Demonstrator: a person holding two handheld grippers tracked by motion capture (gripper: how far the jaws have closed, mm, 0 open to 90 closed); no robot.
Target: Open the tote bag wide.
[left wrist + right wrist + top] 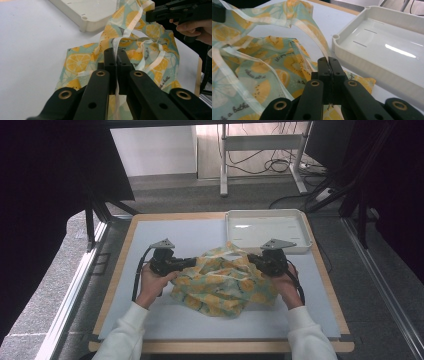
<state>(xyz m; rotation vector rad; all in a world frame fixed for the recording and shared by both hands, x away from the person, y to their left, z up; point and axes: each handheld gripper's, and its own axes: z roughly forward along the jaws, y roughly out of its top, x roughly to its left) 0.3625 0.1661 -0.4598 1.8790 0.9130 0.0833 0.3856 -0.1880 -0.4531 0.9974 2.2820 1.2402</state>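
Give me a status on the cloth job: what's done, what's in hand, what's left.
Done: both claws have a grip. The left claw is shut on a pale strap of the lemon-print cloth, and the right claw is shut on another strap. In hand: the cloth is bunched on the mat between the two hands, straps lifted. Left: it is not spread or folded yet, and the white tray behind it holds nothing.

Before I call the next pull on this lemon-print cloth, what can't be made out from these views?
- Cloth underside and inner folds: high view, hidden by its own bunched layers.
- Strap length inside the left gripper: left gripper view, covered by the closed jaws.
- Strap end inside the right gripper: right gripper view, covered by the jaws.
- Small print on the cloth: both gripper views, too small and blurred to read fully.
- White tray far side: right gripper view, cut off by the edge.
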